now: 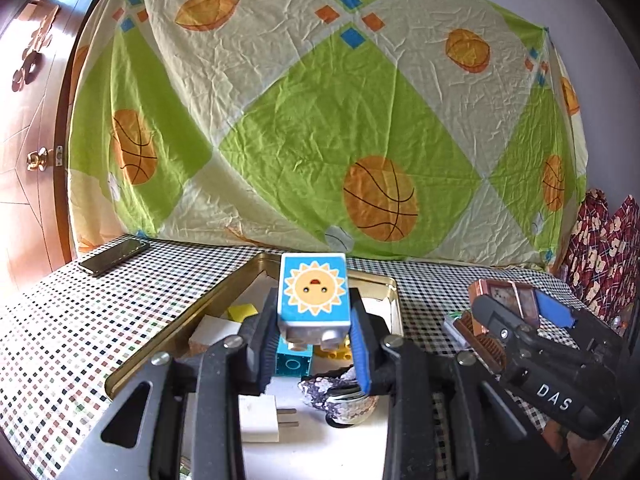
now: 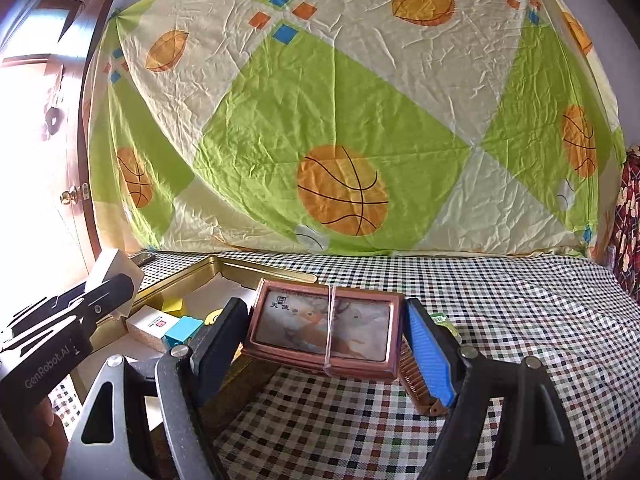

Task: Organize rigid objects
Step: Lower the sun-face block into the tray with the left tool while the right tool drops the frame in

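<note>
My left gripper [image 1: 314, 344] is shut on a toy block with a blue sun picture [image 1: 313, 295] and holds it above the gold tin tray [image 1: 172, 344]. In the tray lie a turquoise block [image 1: 292, 362], a yellow piece [image 1: 242, 311], a white box [image 1: 212, 332], a white plug adapter [image 1: 260, 418] and a purple patterned object [image 1: 340, 394]. My right gripper [image 2: 326, 340] is shut on a brown framed box with a deer picture [image 2: 324, 326], held above the checked cloth to the right of the tray [image 2: 224, 266]. A brown comb [image 2: 420, 384] lies under its right finger.
A black phone [image 1: 114, 257] lies on the checked tablecloth [image 1: 60, 340] at the far left. A basketball-print sheet [image 1: 320, 120] hangs behind the table. A wooden door [image 1: 28, 120] stands at the left. Patterned red fabric [image 1: 604, 248] is at the far right.
</note>
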Demonstrator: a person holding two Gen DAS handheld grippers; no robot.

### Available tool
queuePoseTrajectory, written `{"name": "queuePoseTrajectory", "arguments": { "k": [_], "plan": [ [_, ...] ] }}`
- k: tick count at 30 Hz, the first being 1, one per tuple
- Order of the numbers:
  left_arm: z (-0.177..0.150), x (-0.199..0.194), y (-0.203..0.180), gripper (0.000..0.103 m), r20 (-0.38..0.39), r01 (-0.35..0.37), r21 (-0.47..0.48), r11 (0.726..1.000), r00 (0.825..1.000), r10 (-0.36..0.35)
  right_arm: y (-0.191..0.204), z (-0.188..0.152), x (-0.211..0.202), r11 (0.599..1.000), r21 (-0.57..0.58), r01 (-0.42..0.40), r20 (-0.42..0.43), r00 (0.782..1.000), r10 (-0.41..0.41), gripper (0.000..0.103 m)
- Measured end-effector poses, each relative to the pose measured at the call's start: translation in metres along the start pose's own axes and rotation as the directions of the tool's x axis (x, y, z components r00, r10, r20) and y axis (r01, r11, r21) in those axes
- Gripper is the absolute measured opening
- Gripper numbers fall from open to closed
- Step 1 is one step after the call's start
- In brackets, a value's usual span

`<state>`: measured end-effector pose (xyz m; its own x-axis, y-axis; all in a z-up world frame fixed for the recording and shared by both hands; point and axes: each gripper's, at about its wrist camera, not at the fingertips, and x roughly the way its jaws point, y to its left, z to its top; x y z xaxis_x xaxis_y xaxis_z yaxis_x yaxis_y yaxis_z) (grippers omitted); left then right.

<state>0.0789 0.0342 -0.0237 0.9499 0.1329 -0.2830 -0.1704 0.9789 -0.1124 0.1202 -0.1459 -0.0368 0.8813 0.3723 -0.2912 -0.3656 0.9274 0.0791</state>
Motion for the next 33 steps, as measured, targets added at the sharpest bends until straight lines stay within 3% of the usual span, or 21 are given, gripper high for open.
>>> {"name": "queuePoseTrajectory", "arguments": {
  "k": [17, 23, 33],
  "plan": [
    [0.006, 0.018, 0.049, 0.031, -0.065, -0.107, -0.031, 0.994, 0.992, 0.105, 0.037, 0.017, 0.022, 0.993, -0.036, -0.108, -0.032, 0.994, 0.107, 0.081],
    [0.009, 0.025, 0.055, 0.031, -0.095, -0.121, 0.008, 0.993, 0.988, 0.121, 0.057, 0.024, 0.034, 0.986, -0.064, -0.156, -0.049, 0.987, 0.153, 0.081],
    [0.006, 0.052, 0.058, 0.031, -0.207, -0.117, 0.068, 0.991, 0.97, 0.129, 0.084, 0.015, 0.07, 0.971, -0.089, -0.223, -0.179, 0.962, 0.205, 0.081]
  ]
}}
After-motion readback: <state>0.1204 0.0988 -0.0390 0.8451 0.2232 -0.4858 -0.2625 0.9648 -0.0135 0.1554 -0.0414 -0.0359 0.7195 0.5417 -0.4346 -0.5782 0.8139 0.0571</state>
